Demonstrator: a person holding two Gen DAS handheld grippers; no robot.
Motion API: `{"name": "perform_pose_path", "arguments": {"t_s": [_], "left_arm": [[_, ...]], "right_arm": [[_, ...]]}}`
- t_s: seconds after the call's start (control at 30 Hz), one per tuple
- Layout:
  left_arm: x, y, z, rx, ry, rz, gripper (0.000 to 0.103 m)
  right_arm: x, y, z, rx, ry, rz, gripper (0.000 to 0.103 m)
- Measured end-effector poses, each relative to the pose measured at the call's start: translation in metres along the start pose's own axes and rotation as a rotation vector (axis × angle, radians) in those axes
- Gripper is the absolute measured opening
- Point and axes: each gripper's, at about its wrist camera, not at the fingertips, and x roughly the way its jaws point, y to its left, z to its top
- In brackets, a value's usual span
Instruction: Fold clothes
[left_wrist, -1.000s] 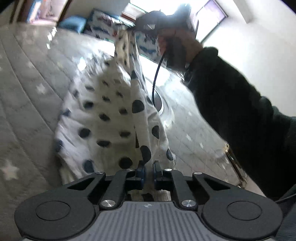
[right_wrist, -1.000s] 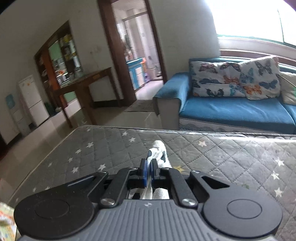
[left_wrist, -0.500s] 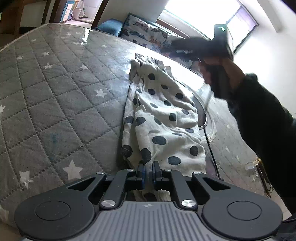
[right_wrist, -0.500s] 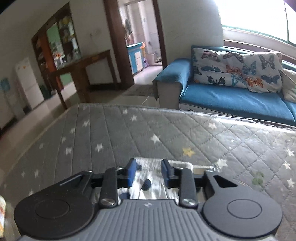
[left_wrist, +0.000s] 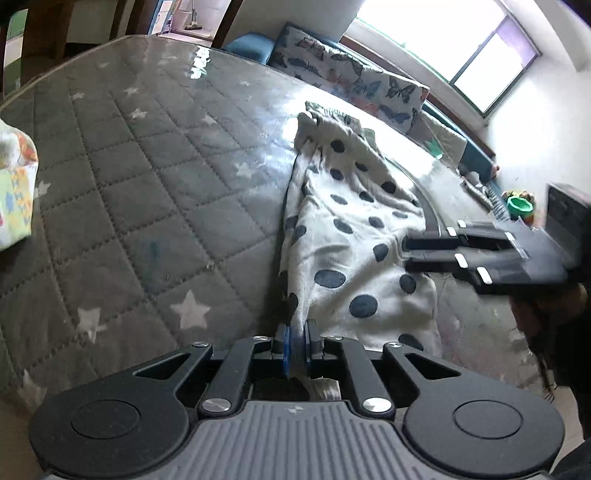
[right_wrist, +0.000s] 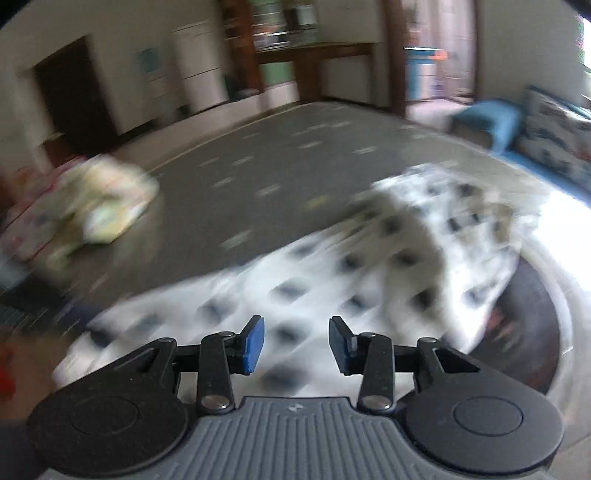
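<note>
Pinching the near hem of the polka-dot garment (left_wrist: 343, 229) lying on the mattress (left_wrist: 147, 177), the left gripper (left_wrist: 295, 345) should hold; right gripper (right_wrist: 295, 343), fingers spread and empty, should grab the opposite edge squarely.

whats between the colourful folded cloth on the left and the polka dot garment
Only bare quilt: the grey star-print mattress runs unbroken from the colourful cloth to the polka-dot garment. The left wrist view shows it clearly; the right wrist view is blurred.
</note>
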Motion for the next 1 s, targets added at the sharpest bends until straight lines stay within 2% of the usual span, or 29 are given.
{"name": "perform_pose_path", "arguments": {"t_s": [0.13,0.23,0.33,0.37,0.43,0.47,0.67,0.77,0.83,1.0], "left_arm": [[0.003,0.000,-0.005,-0.006,0.019,0.031,0.009],[0.005,0.001,-0.008,-0.010,0.034,0.054,0.010],[-0.001,0.000,-0.007,0.003,0.029,0.050,0.016],[-0.002,-0.002,-0.006,0.015,0.029,0.055,0.025],[-0.010,-0.007,-0.001,0.053,0.003,0.075,0.039],[-0.013,-0.009,0.002,0.072,-0.010,0.085,0.042],[-0.021,-0.015,0.031,0.113,-0.082,0.088,0.042],[-0.015,-0.023,0.048,0.148,-0.143,0.080,0.042],[0.004,-0.031,0.060,0.189,-0.151,0.090,0.042],[0.054,-0.038,0.081,0.276,-0.105,0.102,0.041]], "right_arm": [[-0.014,0.042,-0.026,-0.066,0.003,0.116,0.039],[-0.017,0.058,-0.038,-0.073,0.017,0.189,0.040],[-0.010,0.069,-0.051,-0.094,0.062,0.231,0.040],[-0.009,0.072,-0.054,-0.102,0.070,0.235,0.041],[-0.013,0.075,-0.057,-0.104,0.060,0.237,0.041],[-0.018,0.076,-0.056,-0.101,0.047,0.238,0.041],[-0.048,0.075,-0.054,-0.079,-0.015,0.211,0.043],[-0.054,0.060,-0.057,-0.003,-0.020,0.179,0.043],[-0.054,0.049,-0.060,0.064,-0.020,0.153,0.043],[-0.052,0.031,-0.070,0.171,-0.028,0.105,0.043]]}}
